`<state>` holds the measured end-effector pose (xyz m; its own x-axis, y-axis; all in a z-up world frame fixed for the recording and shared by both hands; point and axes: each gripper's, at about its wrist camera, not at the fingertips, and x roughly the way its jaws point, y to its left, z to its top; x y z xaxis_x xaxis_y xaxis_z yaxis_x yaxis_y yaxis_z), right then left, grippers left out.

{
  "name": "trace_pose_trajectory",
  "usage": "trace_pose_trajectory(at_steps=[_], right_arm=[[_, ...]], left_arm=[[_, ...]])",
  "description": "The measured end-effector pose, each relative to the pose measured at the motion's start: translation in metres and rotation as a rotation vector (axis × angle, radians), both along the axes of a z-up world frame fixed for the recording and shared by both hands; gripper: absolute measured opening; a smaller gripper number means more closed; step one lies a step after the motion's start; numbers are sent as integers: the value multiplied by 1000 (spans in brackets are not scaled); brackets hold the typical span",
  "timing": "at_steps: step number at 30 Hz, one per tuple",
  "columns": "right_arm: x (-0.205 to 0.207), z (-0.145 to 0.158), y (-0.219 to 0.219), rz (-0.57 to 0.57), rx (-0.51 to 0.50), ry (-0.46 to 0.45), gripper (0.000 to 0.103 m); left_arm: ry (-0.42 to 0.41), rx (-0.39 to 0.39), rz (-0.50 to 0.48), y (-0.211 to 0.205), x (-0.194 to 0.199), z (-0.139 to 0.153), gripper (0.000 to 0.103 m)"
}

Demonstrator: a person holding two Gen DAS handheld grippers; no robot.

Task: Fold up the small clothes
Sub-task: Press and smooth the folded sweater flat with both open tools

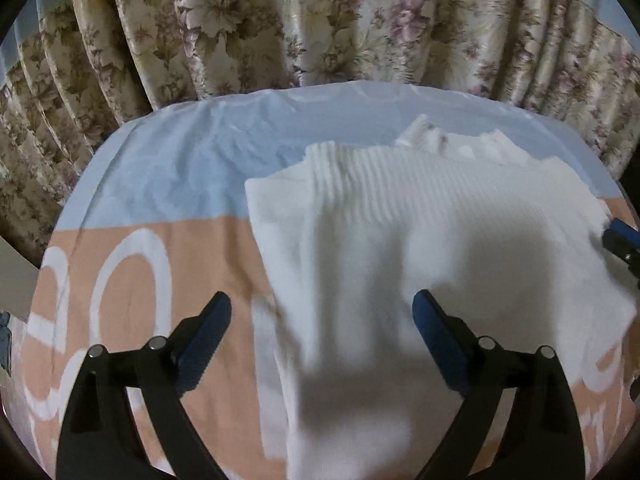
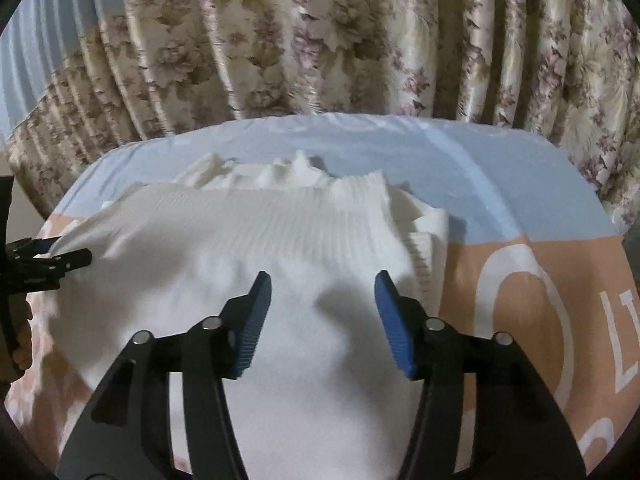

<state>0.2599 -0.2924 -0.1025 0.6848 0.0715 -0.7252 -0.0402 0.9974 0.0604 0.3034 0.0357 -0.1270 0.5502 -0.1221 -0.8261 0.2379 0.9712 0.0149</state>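
Note:
A white knit garment point(image 1: 420, 232) with a ribbed band lies spread on the bed; it also shows in the right wrist view point(image 2: 248, 248). My left gripper point(image 1: 322, 308) is open and empty, hovering over the garment's left edge, left finger over the sheet, right finger over the cloth. My right gripper point(image 2: 323, 286) is open and empty above the garment's right part. The right gripper shows at the right edge of the left wrist view point(image 1: 620, 240). The left gripper shows at the left edge of the right wrist view point(image 2: 44, 264), beside the garment.
The bed sheet point(image 1: 160, 184) is pale blue at the far side and peach with white rings and letters near me point(image 2: 520, 292). A floral curtain point(image 1: 320, 20) hangs close behind the bed's far edge.

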Motion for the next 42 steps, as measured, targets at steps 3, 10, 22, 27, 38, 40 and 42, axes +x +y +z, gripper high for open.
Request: trace_pose_trajectory(at_steps=[3,10,22,27,38,40,42], right_arm=[[-20,2,25,77,-20,8,60],[-41,-23,52,167,-95,84,60],[-38,-25,-4,58,70,83,56],[-58,-3,13,75,25,45,68],[-80,-30,45,10,-139,86,71],[-84,-33,34,-9,-135,93,71],[-86,-35,20,-29,-118,95,70]], left_arm=[[12,-7,-36,-7,-22,1,92],[120,-30,-42,5,-35,-39,94],[21,30,2,19,-55,-14,96],[-78,55,-82,-10,-96,11,96],[80,24,-21,-3,-78,-46,101],[81,21,-5,4,-77,-47,102],[80,23,-10,5,-78,-47,102]])
